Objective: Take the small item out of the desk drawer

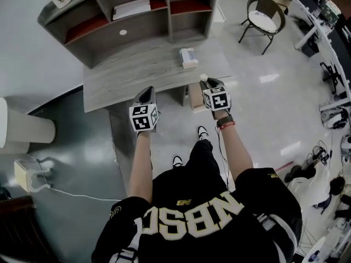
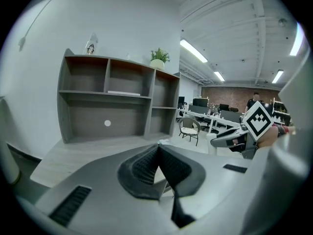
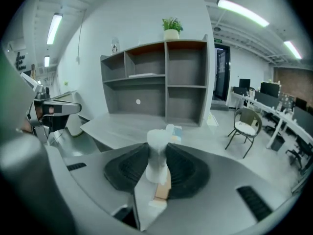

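Small white item (image 1: 203, 76) sat pinched at the tip of the right claw (image 1: 207, 83) in the head view, with the left claw (image 1: 147, 96) beside it and the bench (image 1: 126, 78) just beyond both. In the left gripper view, the left claw (image 2: 157, 150) was pressed together on nothing. In the right gripper view, the right claw (image 3: 157, 153) gripped the item upright between its pads.

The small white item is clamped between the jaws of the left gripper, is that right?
Not quite. The small white item is clamped between the jaws of the right gripper, as the right gripper view shows. The left gripper is shut with nothing between its jaws.
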Demonstrator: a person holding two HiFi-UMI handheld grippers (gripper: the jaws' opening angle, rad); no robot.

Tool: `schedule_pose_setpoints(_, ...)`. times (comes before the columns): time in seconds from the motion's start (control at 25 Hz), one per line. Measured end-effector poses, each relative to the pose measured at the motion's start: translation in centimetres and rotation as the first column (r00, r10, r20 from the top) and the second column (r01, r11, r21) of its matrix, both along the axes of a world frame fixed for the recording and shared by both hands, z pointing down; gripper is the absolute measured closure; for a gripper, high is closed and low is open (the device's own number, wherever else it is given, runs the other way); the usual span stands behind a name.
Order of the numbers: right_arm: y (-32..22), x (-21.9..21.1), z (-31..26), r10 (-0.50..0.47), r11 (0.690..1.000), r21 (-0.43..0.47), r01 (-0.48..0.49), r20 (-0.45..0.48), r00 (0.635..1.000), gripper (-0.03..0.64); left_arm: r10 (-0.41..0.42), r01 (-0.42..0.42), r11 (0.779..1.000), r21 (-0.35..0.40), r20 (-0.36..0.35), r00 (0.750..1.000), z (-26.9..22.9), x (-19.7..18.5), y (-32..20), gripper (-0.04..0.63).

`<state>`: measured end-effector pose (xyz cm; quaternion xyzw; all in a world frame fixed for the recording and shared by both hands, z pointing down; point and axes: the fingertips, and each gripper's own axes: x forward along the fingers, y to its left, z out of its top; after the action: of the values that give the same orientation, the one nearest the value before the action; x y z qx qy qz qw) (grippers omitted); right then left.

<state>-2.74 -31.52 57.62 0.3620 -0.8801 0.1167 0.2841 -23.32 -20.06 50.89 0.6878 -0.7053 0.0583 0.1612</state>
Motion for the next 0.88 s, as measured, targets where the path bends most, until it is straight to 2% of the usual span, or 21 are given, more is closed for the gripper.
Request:
schedule_pose_setpoints(0.2, 0.2, -2.1, -5.9, -0.007, 0.996, 0.092, -0.003, 0.104, 0.995, 0.494, -0.013, 0.011, 0.998, 0.058, 0.036, 0.999, -3.4, -1.1, 0.4, 0.583)
schedule_pose_setpoints(0.44, 0.3, -3.7, -14.0, -0.022, 0.970, 0.243, -0.027, 0.198, 0.980, 0.492, -0.046, 0.032, 0.986, 0.162, 0.084, 0.995, -9.3, -2.4, 0.4, 0.583)
schedule_pose_setpoints(0.88, 1.7, -3.5, -23.9, -0.037, 0.894, 0.435, -0.106, 0.307, 0.951, 0.492, -0.141, 0.076, 0.933, 0.351, 0.162, 0.977, -18.4, -3.4, 2.7, 0.583)
